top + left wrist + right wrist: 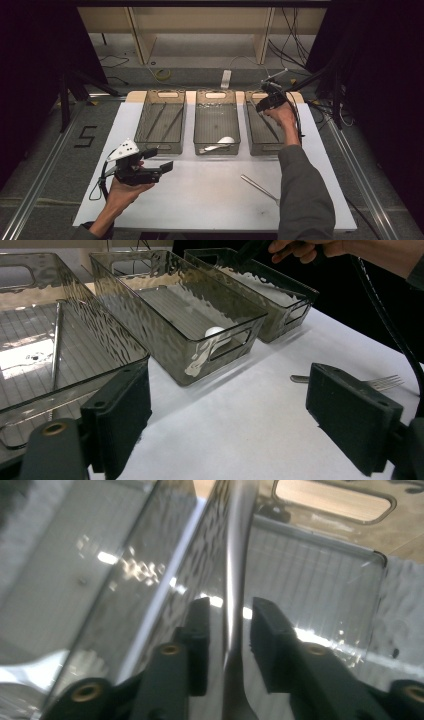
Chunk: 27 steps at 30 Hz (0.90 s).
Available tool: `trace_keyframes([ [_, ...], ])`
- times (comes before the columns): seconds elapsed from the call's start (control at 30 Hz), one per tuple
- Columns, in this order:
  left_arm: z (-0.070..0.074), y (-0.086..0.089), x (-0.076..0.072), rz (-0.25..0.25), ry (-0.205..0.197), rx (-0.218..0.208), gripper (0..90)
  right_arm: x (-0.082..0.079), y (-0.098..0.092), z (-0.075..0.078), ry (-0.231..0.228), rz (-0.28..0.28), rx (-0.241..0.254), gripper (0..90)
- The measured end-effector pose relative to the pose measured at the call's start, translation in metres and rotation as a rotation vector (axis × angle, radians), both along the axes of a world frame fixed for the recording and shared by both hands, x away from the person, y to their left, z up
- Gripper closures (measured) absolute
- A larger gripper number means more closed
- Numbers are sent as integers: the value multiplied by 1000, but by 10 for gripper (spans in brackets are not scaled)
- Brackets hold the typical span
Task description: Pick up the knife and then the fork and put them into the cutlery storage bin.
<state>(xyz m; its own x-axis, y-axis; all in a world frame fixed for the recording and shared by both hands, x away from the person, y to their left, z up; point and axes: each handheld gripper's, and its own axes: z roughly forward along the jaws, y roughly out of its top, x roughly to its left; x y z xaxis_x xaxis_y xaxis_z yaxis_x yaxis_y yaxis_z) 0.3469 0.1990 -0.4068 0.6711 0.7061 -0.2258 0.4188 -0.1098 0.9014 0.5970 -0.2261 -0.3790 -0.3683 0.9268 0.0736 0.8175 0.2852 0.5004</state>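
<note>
Between our right gripper's [227,630] slightly parted jaws lies a metal utensil handle [234,570], running toward twelve o'clock inside the right bin [255,131]; our left gripper [150,167] hangs wide, empty.

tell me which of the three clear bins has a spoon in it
The middle bin: a white-bowled spoon lies at its near end. The left bin and the right bin hold only long thin utensils.
</note>
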Motion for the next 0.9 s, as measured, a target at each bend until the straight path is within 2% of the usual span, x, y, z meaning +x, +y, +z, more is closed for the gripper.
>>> trace_keyframes([
  [0.03, 0, 0, 0, -1, 0, 1, 178, 0, 0, 2, -3, -10, -1, 600],
  [0.1, 0, 0, 0, -1, 1, 0, 178, -2, 1, 6, -1, -19, 6, 566],
  [0.2, 0, 1, 0, -1, 2, 1, 178, -6, 1, 9, -3, 9, -3, 521],
  [0.37, 0, 1, 0, -4, 6, -1, 177, -17, 2, 17, -32, 62, 3, 459],
  [0.43, 0, 1, 0, -4, 7, -1, 178, -23, 3, 22, -47, 101, 13, 437],
  [0.53, 0, 0, 0, -2, 8, -1, 177, -35, 6, 29, -64, 145, 26, 404],
  [0.7, 0, 1, 0, 0, 9, -3, 177, -62, 10, 36, -96, 227, 20, 326],
  [0.77, 0, 1, 0, 0, 8, -3, 176, -74, 11, 37, -107, 254, 38, 318],
  [0.9, 0, 0, 0, 1, 8, -4, 174, -96, 11, 34, -114, 301, 35, 291],
])
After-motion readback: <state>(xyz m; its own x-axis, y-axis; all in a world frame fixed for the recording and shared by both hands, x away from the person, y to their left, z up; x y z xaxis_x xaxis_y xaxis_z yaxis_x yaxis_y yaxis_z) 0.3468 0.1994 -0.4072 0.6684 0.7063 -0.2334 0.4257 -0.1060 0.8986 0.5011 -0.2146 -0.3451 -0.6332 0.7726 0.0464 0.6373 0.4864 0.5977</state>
